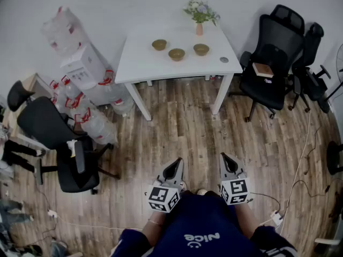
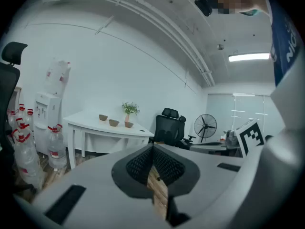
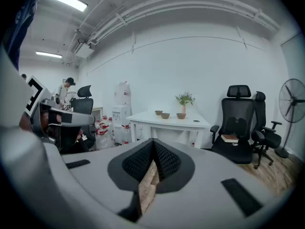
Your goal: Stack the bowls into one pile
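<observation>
Three brown bowls stand apart in a row on the white table point(image 1: 144, 63) across the room: a left bowl point(image 1: 159, 44), a middle bowl point(image 1: 176, 54) and a right bowl point(image 1: 201, 49). They also show small in the left gripper view, with the nearest bowl point(image 2: 103, 117) on the left, and in the right gripper view, where a bowl point(image 3: 158, 112) sits by the vase. My left gripper point(image 1: 174, 168) and right gripper point(image 1: 227, 162) hover over the wooden floor close to my body, far from the table. Both are shut with nothing between the jaws.
A vase of flowers point(image 1: 200, 16) and a small round disc point(image 1: 224, 60) share the table. A water dispenser point(image 1: 84, 66) with several bottles stands to the left. Black office chairs sit at the right point(image 1: 274, 52) and at the left point(image 1: 59, 143). Cables point(image 1: 300, 159) trail over the floor.
</observation>
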The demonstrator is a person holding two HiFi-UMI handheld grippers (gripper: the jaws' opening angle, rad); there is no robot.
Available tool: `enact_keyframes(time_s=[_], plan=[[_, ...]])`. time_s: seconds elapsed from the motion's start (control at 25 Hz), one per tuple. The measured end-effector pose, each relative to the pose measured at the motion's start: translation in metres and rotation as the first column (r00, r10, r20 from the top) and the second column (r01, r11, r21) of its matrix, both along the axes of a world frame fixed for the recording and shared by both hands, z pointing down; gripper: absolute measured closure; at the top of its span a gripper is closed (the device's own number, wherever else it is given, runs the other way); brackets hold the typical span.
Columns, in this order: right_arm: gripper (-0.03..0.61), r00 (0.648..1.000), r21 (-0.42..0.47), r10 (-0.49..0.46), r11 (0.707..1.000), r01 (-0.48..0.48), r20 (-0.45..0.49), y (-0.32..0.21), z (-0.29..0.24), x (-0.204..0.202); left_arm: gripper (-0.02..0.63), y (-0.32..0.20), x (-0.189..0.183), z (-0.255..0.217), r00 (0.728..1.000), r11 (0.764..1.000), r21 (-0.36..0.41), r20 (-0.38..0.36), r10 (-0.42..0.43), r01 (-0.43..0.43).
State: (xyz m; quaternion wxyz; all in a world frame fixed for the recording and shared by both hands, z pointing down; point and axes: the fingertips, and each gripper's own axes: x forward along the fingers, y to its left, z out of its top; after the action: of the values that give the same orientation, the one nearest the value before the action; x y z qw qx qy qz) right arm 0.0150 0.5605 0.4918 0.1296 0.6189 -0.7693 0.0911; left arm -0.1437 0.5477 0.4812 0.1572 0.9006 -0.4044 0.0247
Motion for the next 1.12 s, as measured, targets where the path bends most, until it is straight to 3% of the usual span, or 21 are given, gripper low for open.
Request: enact_keyframes(time_s=[0.48, 0.8, 1.12], plan=[[0.557, 0.999, 0.025, 0.036, 0.999, -0.036, 0.013, -0.002, 0.000, -0.007, 0.595, -0.012, -0.019, 0.001, 1.000, 1.000, -0.001, 0.007, -0.016, 0.016], [0.555, 0.998, 0.040, 0.064, 0.997, -0.065, 0.024, -0.017, 0.001, -0.034, 0.595, -0.032, -0.043, 0.010, 1.000, 1.000, -0.012, 0.004, 0.017, -0.017], [0.557, 0.997, -0.035, 0.054, 0.998, -0.052, 0.046, -0.022, 0.029, -0.050, 0.595, -0.046, -0.059, 0.018, 1.000, 0.999, -0.034, 0.009, 0.001, -0.001]])
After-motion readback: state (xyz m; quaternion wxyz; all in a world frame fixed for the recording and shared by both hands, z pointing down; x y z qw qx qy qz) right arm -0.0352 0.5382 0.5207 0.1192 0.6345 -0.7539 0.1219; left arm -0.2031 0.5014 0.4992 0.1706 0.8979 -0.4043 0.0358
